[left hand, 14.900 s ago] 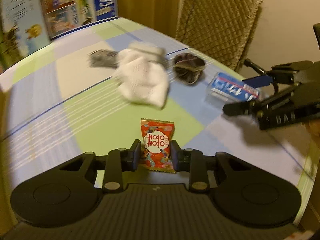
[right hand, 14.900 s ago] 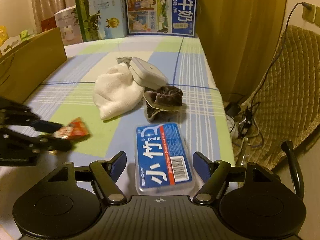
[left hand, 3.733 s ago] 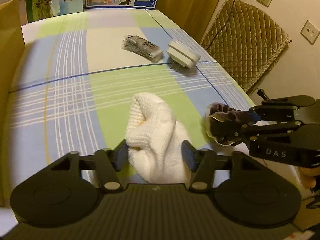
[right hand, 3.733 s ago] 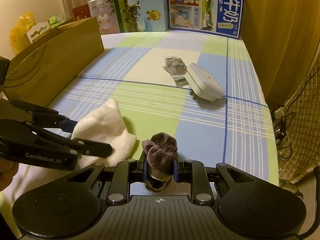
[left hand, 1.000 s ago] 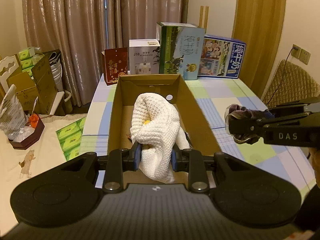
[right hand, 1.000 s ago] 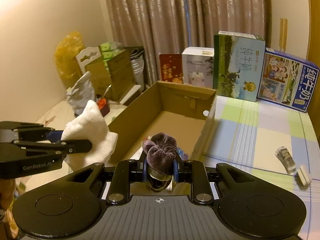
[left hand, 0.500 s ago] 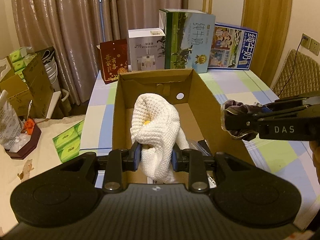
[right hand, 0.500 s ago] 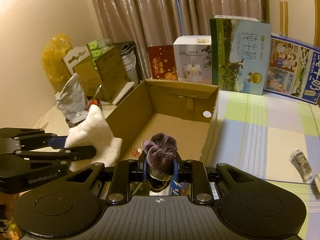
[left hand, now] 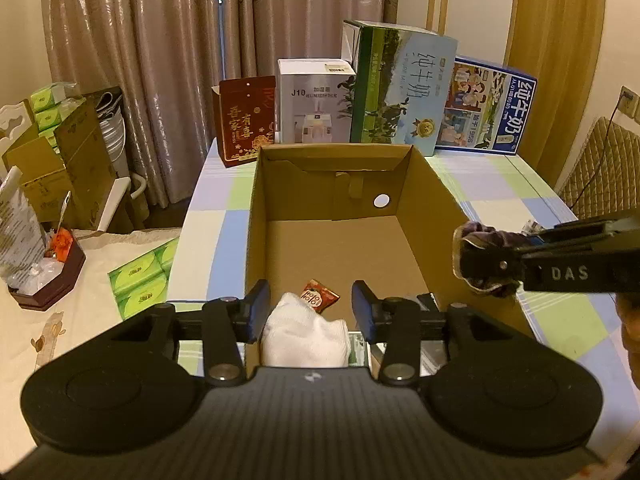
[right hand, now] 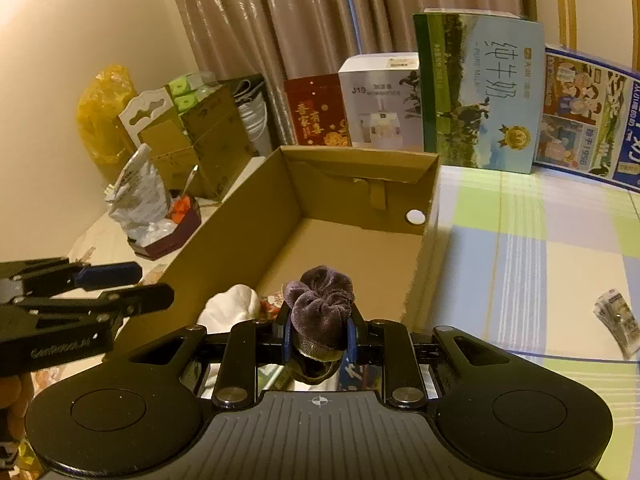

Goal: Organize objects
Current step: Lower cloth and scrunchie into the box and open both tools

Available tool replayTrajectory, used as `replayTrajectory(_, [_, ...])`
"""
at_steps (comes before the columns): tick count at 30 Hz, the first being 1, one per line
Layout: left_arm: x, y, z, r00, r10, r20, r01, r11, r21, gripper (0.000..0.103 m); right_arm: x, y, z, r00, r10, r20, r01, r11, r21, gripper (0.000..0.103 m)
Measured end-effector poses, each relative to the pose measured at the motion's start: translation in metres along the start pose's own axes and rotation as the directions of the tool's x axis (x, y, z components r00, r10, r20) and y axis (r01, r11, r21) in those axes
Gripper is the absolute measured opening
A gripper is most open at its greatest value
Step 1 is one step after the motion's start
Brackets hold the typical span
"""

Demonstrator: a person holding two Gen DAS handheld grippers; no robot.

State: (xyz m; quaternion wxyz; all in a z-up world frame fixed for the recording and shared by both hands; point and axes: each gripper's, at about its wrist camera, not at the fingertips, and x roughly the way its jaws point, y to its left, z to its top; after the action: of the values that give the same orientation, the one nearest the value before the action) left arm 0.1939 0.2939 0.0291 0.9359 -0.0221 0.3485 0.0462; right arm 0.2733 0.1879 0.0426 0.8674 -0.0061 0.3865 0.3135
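Observation:
An open cardboard box stands on the checked tablecloth. My left gripper hangs open over its near end, and the white knitted cloth lies loose in the box below the fingers, beside a red snack packet. My right gripper is shut on a dark purple velvet scrunchie, held above the box's near right wall. In the right wrist view the open left gripper shows at the left.
Milk cartons, a white humidifier box and a red box stand behind the cardboard box. A small foil pack lies on the cloth to the right. Cartons and tissue packs crowd the left side.
My left gripper has opened and the white cloth has dropped from it into the box. The right gripper keeps the scrunchie and has moved closer over the box.

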Motion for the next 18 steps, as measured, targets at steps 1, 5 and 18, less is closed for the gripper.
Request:
replayTrajectory(1, [-0.002, 0.001, -0.001, 1.0, 0.0, 0.001, 0.0, 1.0, -0.005, 0.041, 0.0, 0.001, 0.001, 1.0, 0.007, 0.003, -0.007, 1.0, -0.003, 0.021])
replayTrajectory(5, [-0.01, 0.004, -0.005, 1.0, 0.005, 0.006, -0.005, 1.0, -0.014, 0.043, -0.001, 0.006, 0.006, 0.997, 0.057, 0.043, -0.057, 0.998, 0.007, 0.061])
replayTrajectory(18, [-0.055, -0.013, -0.027, 1.0, -0.006, 0.03, 0.008, 0.998, -0.067, 0.066, -0.061, -0.004, -0.011, 0.995, 0.022, 0.096, -0.029, 0.997, 0.072, 0.075])
